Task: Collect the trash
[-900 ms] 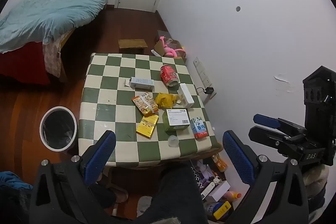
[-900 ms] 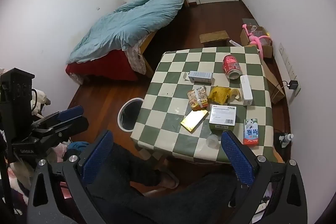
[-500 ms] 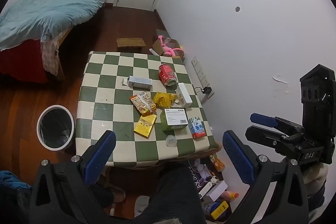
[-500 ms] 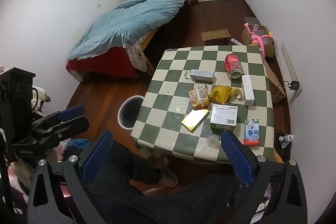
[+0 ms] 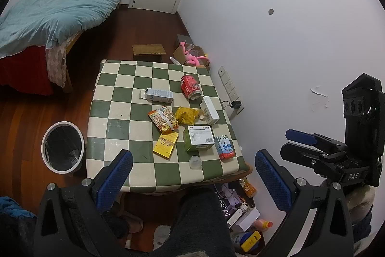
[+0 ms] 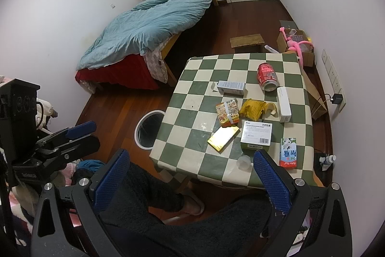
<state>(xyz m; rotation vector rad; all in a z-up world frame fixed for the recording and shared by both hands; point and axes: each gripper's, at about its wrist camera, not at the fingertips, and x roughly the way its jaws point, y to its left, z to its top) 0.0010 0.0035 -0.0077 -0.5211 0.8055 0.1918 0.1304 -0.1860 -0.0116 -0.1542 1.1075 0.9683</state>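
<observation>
A green-and-cream checkered table (image 5: 115,112) (image 6: 197,112) carries litter: a red can (image 5: 190,86) (image 6: 266,76) on its side, several small boxes, a snack packet (image 5: 163,121) (image 6: 227,111), a crumpled yellow wrapper (image 5: 186,115) (image 6: 252,108), a gold box (image 5: 166,144) (image 6: 223,137), a milk carton (image 5: 224,147) (image 6: 288,153) and a clear plastic cup (image 5: 195,161) (image 6: 244,161). A white bin with a black liner (image 5: 63,148) (image 6: 148,129) stands on the floor left of the table. My left gripper (image 5: 192,180) and right gripper (image 6: 190,181) are open and empty, high above the table's near edge.
A bed with a blue duvet (image 5: 57,9) (image 6: 156,18) is at the far left. A small wooden stool (image 5: 148,50) and a cardboard box with a pink toy (image 5: 192,57) stand beyond the table. Bottles and boxes lie on the floor at the wall (image 5: 247,220). My legs are below the grippers.
Both grippers have drifted slightly, so the table and bin sit a little lower and more to the left in view. Nothing on the table has moved.
</observation>
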